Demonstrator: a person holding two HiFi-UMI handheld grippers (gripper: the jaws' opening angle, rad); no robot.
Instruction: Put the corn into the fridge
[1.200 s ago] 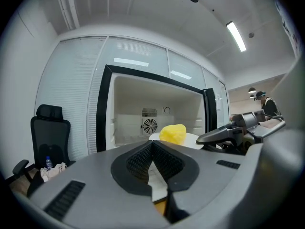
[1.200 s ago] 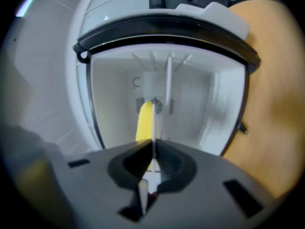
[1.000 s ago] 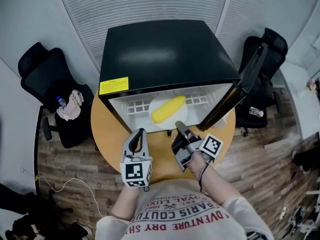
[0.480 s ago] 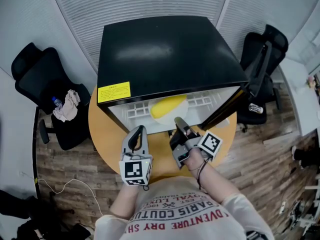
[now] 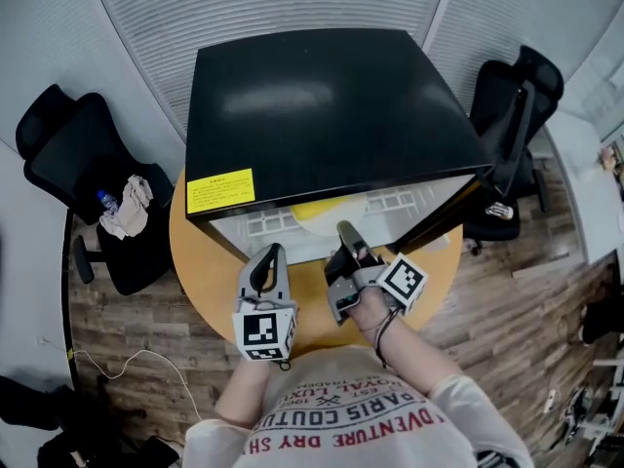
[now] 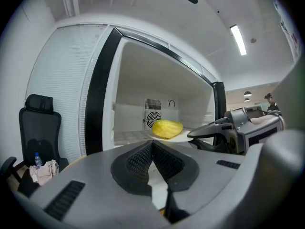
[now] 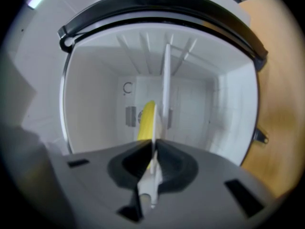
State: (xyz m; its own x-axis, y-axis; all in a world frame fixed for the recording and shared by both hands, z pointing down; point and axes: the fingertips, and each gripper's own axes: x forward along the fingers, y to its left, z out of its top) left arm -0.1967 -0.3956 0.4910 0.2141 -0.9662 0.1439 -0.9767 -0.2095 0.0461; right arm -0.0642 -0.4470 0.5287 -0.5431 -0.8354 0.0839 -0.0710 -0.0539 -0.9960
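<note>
The yellow corn (image 5: 327, 208) lies on a white plate (image 5: 343, 218) inside the open black mini fridge (image 5: 322, 105), mostly hidden under the fridge's top in the head view. My right gripper (image 5: 343, 232) is shut on the plate's near rim at the fridge's mouth. In the right gripper view the plate (image 7: 166, 89) appears edge-on between the jaws, with the corn (image 7: 146, 120) beside it. My left gripper (image 5: 266, 257) is shut on nothing, just left of the right one above the table. The left gripper view shows the corn (image 6: 167, 127) on the plate (image 6: 180, 136) on the fridge shelf.
The fridge stands on a round wooden table (image 5: 205, 261), its door (image 5: 507, 139) swung open to the right. A black office chair (image 5: 68, 164) with a bottle and a cloth is at the left, another chair (image 5: 531, 81) behind the door.
My right gripper has pushed the plate with the corn deeper into the fridge; less of the corn shows from above. The left gripper has hardly moved.
</note>
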